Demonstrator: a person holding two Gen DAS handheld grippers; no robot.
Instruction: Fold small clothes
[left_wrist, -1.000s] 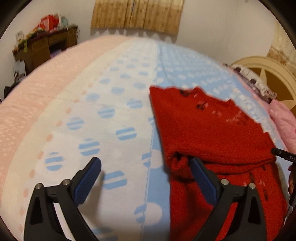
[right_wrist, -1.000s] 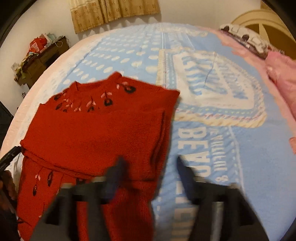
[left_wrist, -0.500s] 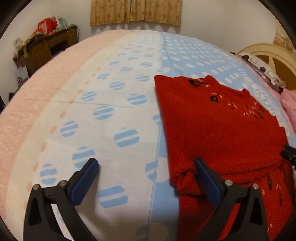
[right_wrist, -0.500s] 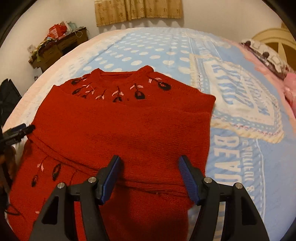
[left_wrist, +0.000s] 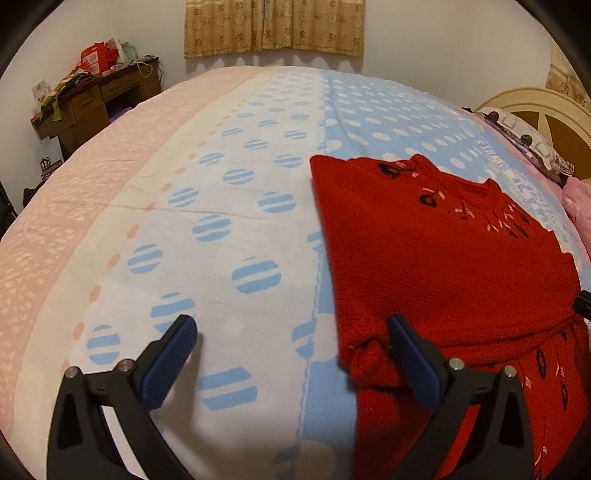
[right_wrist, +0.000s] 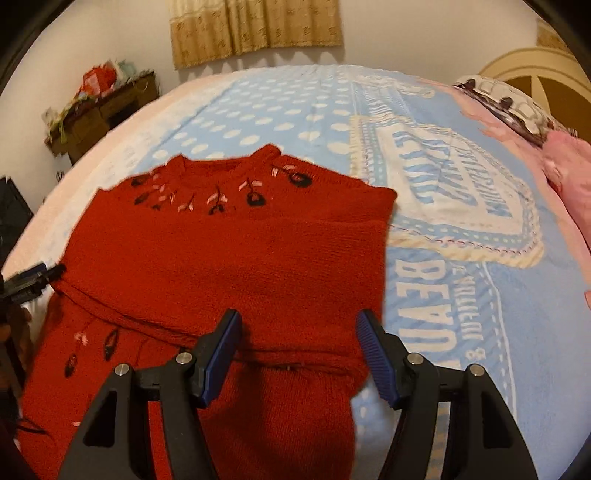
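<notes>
I see warm, fairly dim indoor light from overhead. The curtain (left_wrist: 274, 26) casts soft shadows on the wall below it. My left view is sharp; my right view is slightly smeared, worst on the bedspread (right_wrist: 461, 258) lettering. Fisheye bulge bends both pictures, with black vignette corners.

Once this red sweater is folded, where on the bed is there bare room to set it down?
Free: the white dotted stretch between the red sweater and the pink border; also the blue lettered panel beyond the sweater's other edge. Crowded: the headboard end with the pillow and pink bedding.
</notes>
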